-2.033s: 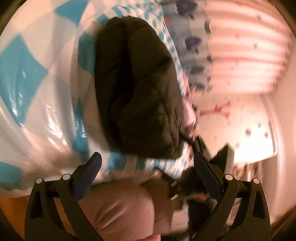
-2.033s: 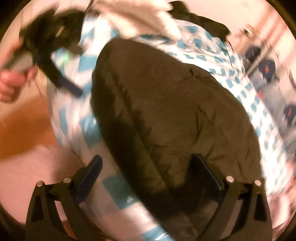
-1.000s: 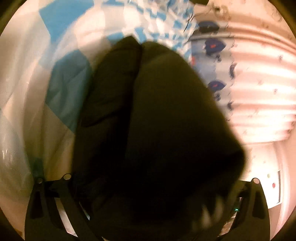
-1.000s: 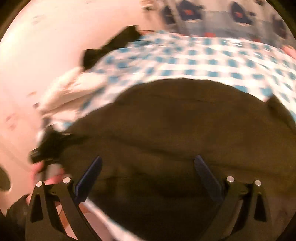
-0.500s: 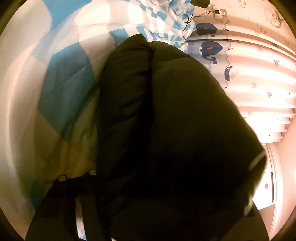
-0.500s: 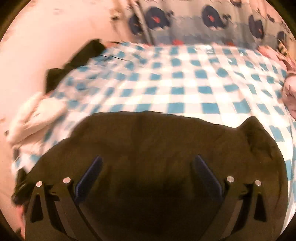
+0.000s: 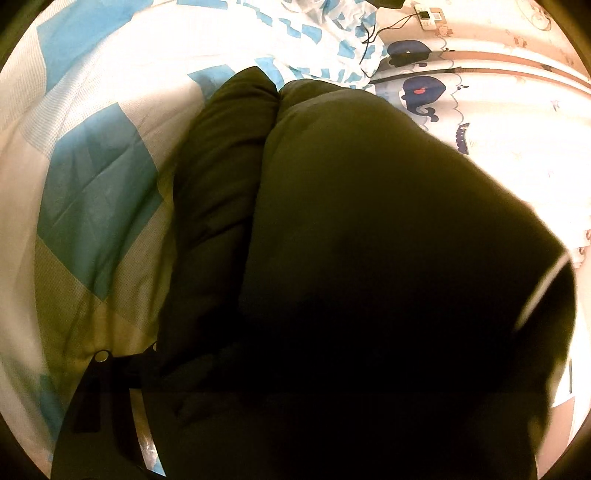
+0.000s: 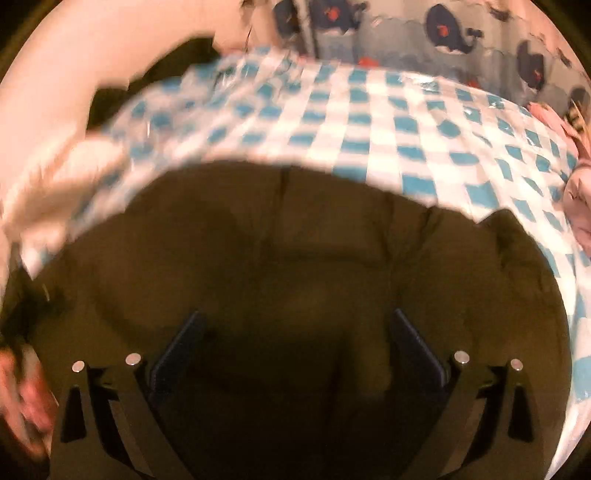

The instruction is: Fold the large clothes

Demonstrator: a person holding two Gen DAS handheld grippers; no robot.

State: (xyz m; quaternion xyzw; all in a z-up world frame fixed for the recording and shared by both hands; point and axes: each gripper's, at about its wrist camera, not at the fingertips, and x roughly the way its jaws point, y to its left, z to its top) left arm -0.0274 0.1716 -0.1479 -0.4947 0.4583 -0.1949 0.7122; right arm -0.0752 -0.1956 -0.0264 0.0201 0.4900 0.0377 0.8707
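A dark olive puffer jacket [image 7: 369, 221] lies folded in a thick bundle on the blue-and-white checked bedspread [image 7: 92, 184]. Its bulk covers my left gripper, and only the gripper's left arm [image 7: 98, 391] shows beside it. The left jaws are opening with the jacket lying over and between them, and the pads are hidden. In the right wrist view the jacket [image 8: 295, 240] fills the lower half. My right gripper [image 8: 295, 315] stands open just above it, with nothing pinched between its blue pads [image 8: 177, 350].
A whale-print curtain [image 8: 461, 26] hangs behind the bed [image 8: 369, 110]. Pink cloth [image 8: 580, 192] lies at the right edge, and white cloth [image 8: 62, 177] and dark clothes [image 8: 177, 62] at the far left. A hand [image 8: 22, 387] shows low left. A charger and cable [image 7: 428, 14] sit by the wall.
The jacket has come to cover the left gripper, hiding its fingers. The right gripper has tipped down and moved closer over the jacket, which now fills more of its view.
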